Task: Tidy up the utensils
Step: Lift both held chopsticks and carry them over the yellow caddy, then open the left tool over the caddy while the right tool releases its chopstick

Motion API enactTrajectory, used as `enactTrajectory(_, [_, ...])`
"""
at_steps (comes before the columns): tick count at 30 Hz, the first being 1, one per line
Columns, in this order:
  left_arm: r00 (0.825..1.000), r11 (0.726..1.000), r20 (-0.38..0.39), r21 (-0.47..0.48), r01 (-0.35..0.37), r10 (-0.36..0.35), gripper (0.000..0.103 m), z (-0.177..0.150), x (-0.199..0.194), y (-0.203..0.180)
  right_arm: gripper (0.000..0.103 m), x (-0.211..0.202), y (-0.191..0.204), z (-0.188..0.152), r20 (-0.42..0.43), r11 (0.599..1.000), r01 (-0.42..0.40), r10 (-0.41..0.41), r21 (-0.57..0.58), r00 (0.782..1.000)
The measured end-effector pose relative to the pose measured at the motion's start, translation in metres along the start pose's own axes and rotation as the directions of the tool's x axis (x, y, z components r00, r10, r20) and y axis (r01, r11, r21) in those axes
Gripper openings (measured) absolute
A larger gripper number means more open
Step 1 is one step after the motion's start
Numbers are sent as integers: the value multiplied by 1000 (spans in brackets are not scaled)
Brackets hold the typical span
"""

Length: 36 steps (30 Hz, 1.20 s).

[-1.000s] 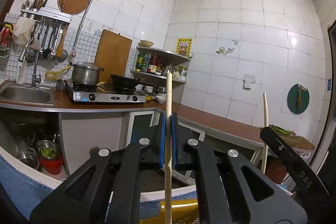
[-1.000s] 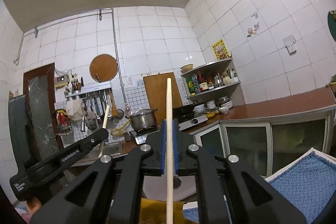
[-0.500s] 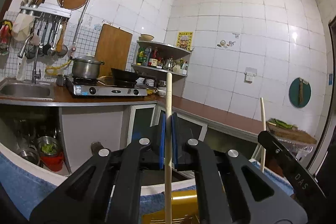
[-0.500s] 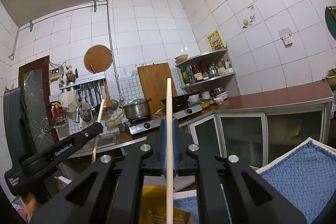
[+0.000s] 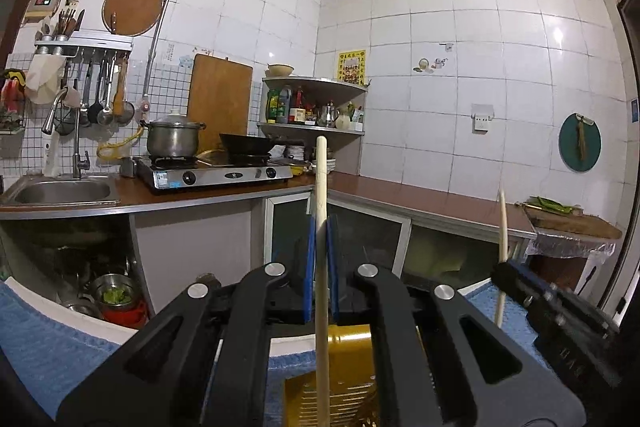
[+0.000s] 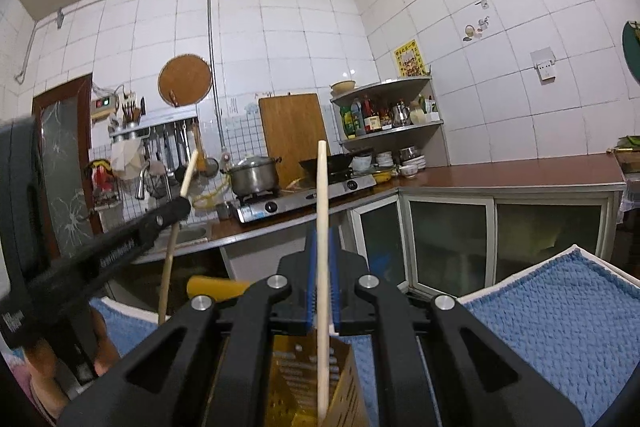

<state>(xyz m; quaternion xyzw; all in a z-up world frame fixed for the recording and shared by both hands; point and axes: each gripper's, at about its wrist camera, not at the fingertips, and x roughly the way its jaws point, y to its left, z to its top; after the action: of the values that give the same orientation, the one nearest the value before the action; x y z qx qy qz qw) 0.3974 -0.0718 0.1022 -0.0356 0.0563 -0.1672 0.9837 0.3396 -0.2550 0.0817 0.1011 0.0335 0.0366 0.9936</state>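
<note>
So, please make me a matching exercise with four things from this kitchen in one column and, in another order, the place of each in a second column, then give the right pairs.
Column one:
1. steel pot
2. wooden cutting board
3. round brown board
4. left chopstick

Column two:
A. hanging on the wall above the utensil rack
B. clamped upright in the left gripper
C. on the gas stove
D. leaning on the wall behind the stove

Pairs: 1-C, 2-D, 3-A, 4-B
</note>
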Motion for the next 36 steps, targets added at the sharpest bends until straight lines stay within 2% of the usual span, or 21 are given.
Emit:
enactTrajectory(7, [999,999,34,41,3,-5,4,1,-17,-8,6,-6,2,-11,-20,1000,5,-5,-26,1000])
enactTrajectory(18, [998,1000,58,18,-12,11,4,5,-11,-3,6,-14,1,-11,-16,1000,-3,3,-24,1000])
enactTrajectory(21, [999,999,50,43,-19,17,4,-1,-11,-7,6,-13,0,-12,-27,1000,-1,0,-19,1000])
enactTrajectory(24, [999,996,28,75,-37,35,4,-13,-10,-8,6,-13,2,-15,-39,1000,4,-5,-26,999])
enactTrajectory(30, [998,998,-46,42,-47,49,4,-22,-10,6,6,-13,1,-16,-67,1000,5,-6,-24,998])
enactTrajectory(33, [994,997,-82,36,-68,71,5,-23,-15,10,7,-12,-2,-15,-121,1000,-10,10,0,993])
enactTrajectory(35, [989,997,-127,26,-78,81,8,-22,-21,15,9,-11,-3,-13,-160,1000,-9,9,3,987])
enactTrajectory(36, [986,996,-145,25,-83,86,18,-21,-23,17,13,-11,-3,-13,-177,1000,-7,8,4,984])
